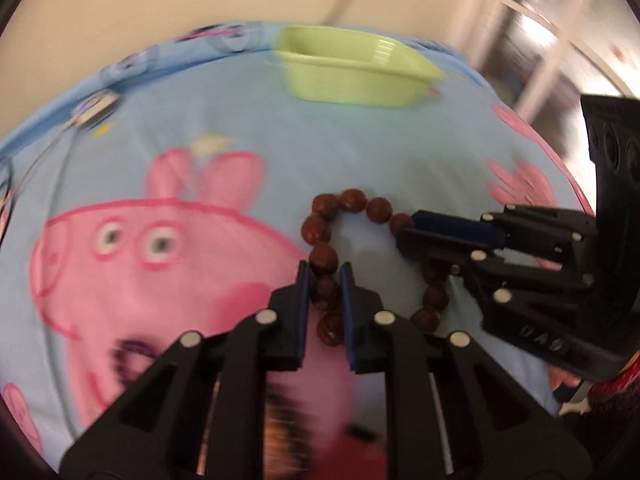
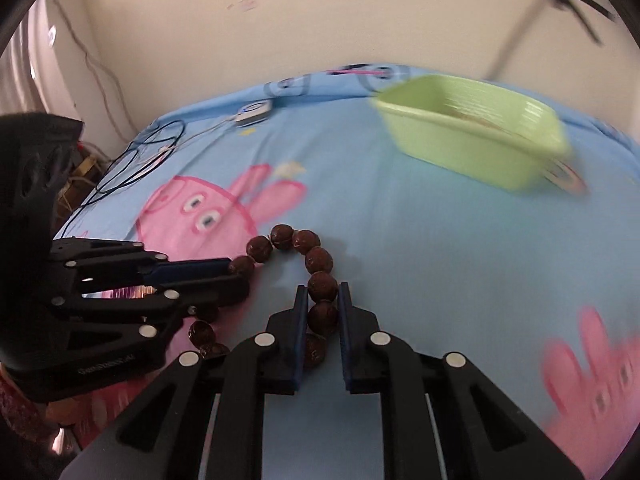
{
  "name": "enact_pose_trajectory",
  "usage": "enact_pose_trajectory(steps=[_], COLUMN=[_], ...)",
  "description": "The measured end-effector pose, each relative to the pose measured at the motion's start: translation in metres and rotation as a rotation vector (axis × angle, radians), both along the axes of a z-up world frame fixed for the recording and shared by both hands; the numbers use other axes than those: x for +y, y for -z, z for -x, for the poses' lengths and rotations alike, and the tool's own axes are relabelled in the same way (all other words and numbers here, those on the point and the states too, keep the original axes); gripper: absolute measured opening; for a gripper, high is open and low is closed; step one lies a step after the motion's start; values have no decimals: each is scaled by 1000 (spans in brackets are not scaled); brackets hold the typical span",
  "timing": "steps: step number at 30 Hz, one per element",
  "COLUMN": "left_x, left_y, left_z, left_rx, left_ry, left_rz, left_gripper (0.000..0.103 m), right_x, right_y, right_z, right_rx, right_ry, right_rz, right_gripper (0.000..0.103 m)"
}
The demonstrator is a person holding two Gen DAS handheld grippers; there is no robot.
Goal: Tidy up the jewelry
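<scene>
A bracelet of large brown beads (image 1: 352, 199) lies in a loop on a blue cartoon bedsheet (image 1: 248, 128). My left gripper (image 1: 325, 270) is shut on the loop's near-left side, with beads pinched between its blue pads. From the right, my right gripper (image 1: 408, 229) clamps the loop's opposite side. In the right wrist view, the bracelet (image 2: 282, 237) runs between the right gripper (image 2: 323, 291), whose pads press on its beads, and the left gripper (image 2: 237, 276) grips it from the left. A light green plastic basin (image 1: 352, 76) (image 2: 472, 136) stands farther back on the sheet.
A white device (image 2: 254, 112) with dark cables (image 2: 132, 160) lies at the sheet's far left edge. A cream wall (image 2: 280, 20) rises behind the bed. Clutter sits beyond the left edge of the bed.
</scene>
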State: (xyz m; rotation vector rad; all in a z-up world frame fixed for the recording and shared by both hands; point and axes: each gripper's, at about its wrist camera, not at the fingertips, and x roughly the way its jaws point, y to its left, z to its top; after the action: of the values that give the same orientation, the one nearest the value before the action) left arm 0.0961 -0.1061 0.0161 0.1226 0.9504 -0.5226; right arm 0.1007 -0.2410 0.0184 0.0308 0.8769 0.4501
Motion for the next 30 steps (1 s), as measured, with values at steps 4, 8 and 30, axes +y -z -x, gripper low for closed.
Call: enact_pose_trajectory(steps=[4, 8, 30], left_x=[-25, -36, -23], left_y=[-3, -1, 10], left_z=[27, 47, 48], left_rx=[11, -6, -38], left_ry=[103, 149, 88], left_rz=[27, 13, 112], left_gripper=[14, 14, 15], right_x=[-30, -39, -37], right_y=[1, 4, 8], right_z=[45, 75, 64], right_rx=[-12, -64, -99], right_ry=[55, 88, 136], right_rz=[7, 40, 39], right_gripper=[0, 0, 0])
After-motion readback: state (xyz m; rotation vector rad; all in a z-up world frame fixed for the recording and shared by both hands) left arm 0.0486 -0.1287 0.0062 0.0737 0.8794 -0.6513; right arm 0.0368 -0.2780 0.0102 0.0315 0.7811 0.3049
